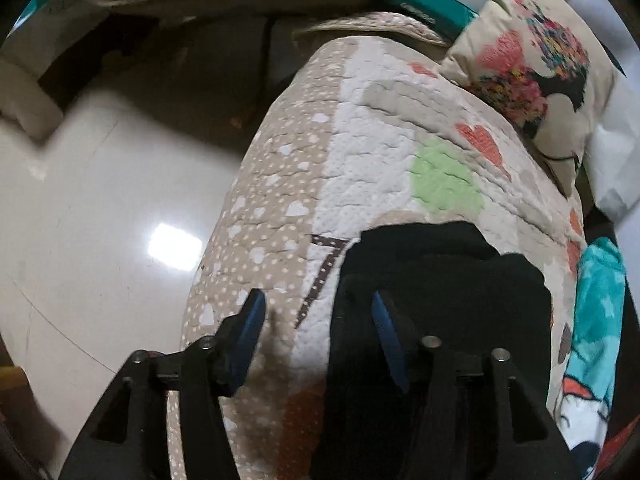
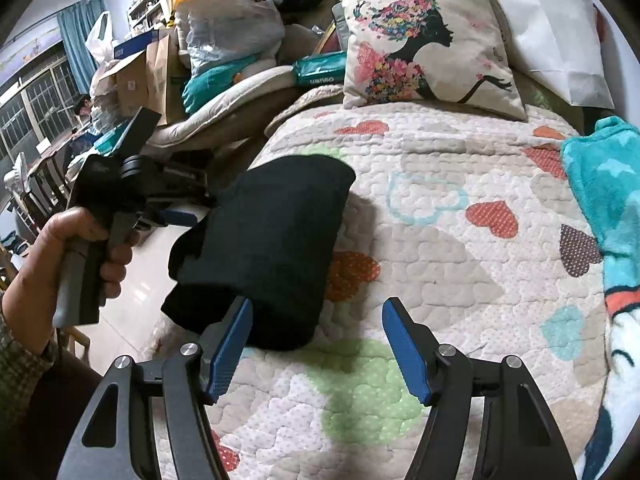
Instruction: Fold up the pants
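The black pants lie folded into a compact bundle near the left edge of the quilted bed cover. In the left wrist view the pants fill the lower right. My left gripper is open, its right finger over the pants' left edge, its left finger over the quilt. In the right wrist view the left gripper sits at the bundle's left side, held by a hand. My right gripper is open and empty, just in front of the bundle.
A cushion with a woman's silhouette and a white pillow lie at the head of the bed. A teal blanket lies along the right edge. Bags and boxes are piled at the back left. Shiny floor lies left of the bed.
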